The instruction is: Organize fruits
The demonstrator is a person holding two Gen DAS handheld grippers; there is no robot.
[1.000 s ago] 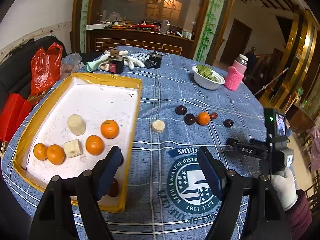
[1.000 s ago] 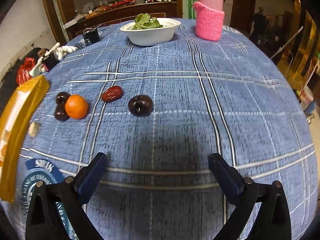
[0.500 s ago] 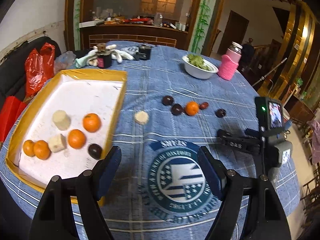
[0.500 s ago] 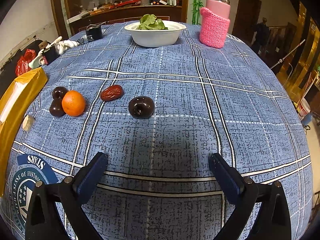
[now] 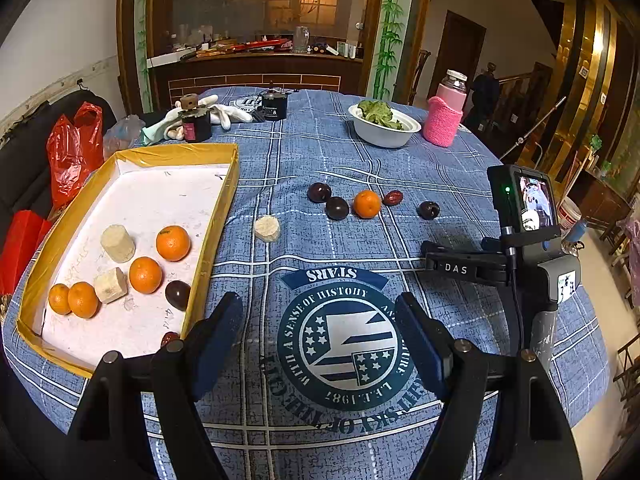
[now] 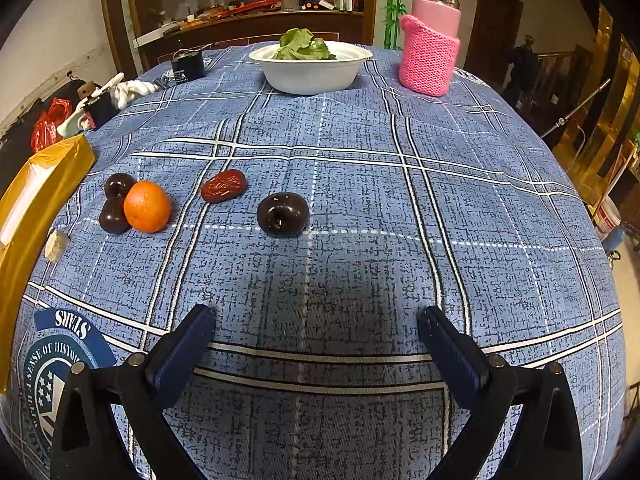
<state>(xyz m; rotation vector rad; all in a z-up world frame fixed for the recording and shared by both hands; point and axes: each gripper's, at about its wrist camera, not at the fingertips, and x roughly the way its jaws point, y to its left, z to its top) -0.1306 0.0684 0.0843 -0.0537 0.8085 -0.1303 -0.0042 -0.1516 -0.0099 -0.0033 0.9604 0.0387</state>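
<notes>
A yellow-rimmed tray (image 5: 224, 216) at the left holds several oranges (image 5: 173, 243), two pale chunks, a dark plum (image 5: 177, 294) and a red date (image 5: 169, 337). On the blue cloth lie a pale chunk (image 5: 267, 228), two dark plums (image 5: 337, 207), an orange (image 5: 367, 203) (image 6: 147, 206), a red date (image 6: 223, 186) and a lone dark plum (image 6: 283, 214) (image 5: 429, 210). My left gripper (image 5: 320, 334) is open and empty above the round emblem. My right gripper (image 6: 316, 338) is open and empty, short of the lone plum; it also shows in the left wrist view (image 5: 464, 268).
A white bowl of greens (image 6: 310, 62) and a pink-sleeved jar (image 6: 430, 46) stand at the far side. A dark jar (image 5: 196, 124), white gloves and a black tin (image 5: 274, 106) sit at the back left. Red bags (image 5: 74, 148) lie off the table's left edge.
My left gripper has pulled back and to the right, away from the tray, leaving a dark plum in it. The right gripper has edged closer to the lone plum.
</notes>
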